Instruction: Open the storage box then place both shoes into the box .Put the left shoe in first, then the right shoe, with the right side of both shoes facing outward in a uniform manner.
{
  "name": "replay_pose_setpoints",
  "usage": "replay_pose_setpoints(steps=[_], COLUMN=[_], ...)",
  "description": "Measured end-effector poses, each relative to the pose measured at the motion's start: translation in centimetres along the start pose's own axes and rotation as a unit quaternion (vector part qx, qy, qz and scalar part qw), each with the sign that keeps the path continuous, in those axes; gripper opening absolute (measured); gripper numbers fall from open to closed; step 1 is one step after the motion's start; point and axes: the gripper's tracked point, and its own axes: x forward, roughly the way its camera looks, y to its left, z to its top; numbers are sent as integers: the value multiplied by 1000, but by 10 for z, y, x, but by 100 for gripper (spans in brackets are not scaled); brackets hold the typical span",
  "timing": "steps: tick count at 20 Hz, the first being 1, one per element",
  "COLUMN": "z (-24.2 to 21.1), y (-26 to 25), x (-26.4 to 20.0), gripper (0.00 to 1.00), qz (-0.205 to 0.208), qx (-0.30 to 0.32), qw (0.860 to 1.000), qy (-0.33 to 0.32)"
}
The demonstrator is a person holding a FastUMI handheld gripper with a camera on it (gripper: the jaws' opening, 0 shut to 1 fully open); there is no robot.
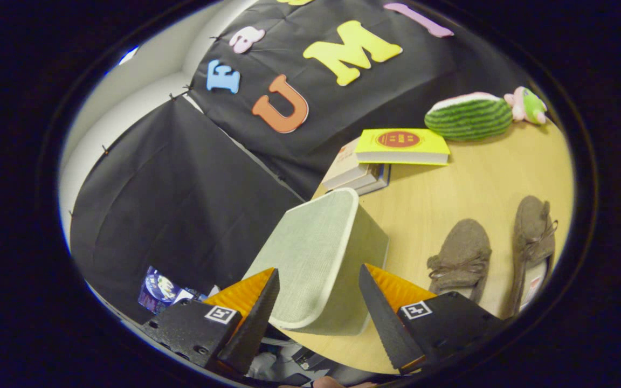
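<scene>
A pale green fabric storage box (pixel 318 258) with a white-trimmed lid stands closed on the wooden table (pixel 450 188), near its corner. My gripper (pixel 318 293) is open, its two fingers spread on either side of the box's near end without touching it. Two brown-grey slip-on shoes with small bows lie side by side to the right of the box: one shoe (pixel 461 256) is nearer the box, the other shoe (pixel 532 242) lies farther right. Both point their toes away from me. Their heels are partly hidden behind the right finger.
A stack of books topped by a yellow book (pixel 402 145) lies beyond the box. A watermelon-shaped plush (pixel 469 116) and a small pink-and-green plush toy (pixel 529 105) sit at the table's far side. The table edge drops off left of the box, where a blue packet (pixel 159 291) lies below.
</scene>
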Motion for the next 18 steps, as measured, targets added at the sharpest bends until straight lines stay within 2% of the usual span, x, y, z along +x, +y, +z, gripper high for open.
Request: replay_pose_setpoints(steps=[2, 3, 8, 11, 18], z=[-2, -4, -10, -13, 0], y=[-5, -6, -1, -4, 14], x=[8, 13, 28, 35, 24], gripper=[92, 87, 63, 40, 8], qz=[1, 1, 33, 31, 53], qx=[13, 18, 62, 79, 108], qw=[1000, 1000, 996, 994, 991], qy=[11, 17, 55, 69, 55])
